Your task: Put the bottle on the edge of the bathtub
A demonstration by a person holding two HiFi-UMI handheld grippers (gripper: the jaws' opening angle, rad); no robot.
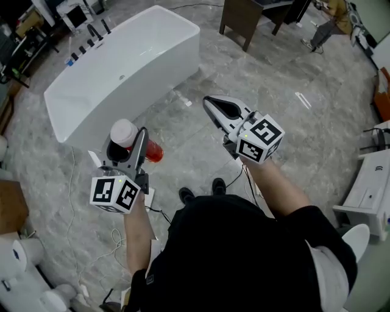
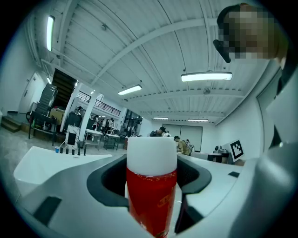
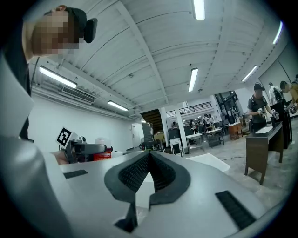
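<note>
A red bottle (image 1: 152, 151) with a white cap (image 1: 124, 132) is held level in the air, and my left gripper (image 1: 127, 141) is shut on it. In the left gripper view the bottle (image 2: 151, 195) fills the gap between the jaws, cap pointing away. The white bathtub (image 1: 122, 67) stands on the floor ahead and to the left, a short way beyond the bottle, and shows low at the left as the bathtub (image 2: 46, 162). My right gripper (image 1: 208, 101) hovers to the right, shut and empty. Its view shows the right gripper (image 3: 149, 154) with jaws meeting, and the bottle (image 3: 100, 155) off to the left.
Dark taps (image 1: 91, 33) line the tub's far rim. A dark wooden cabinet (image 1: 244, 18) stands behind, white fixtures (image 1: 365, 189) at the right, more white ware (image 1: 18, 256) at the lower left. Cables trail over the grey marble floor (image 1: 183, 128). People work at distant tables (image 2: 107, 139).
</note>
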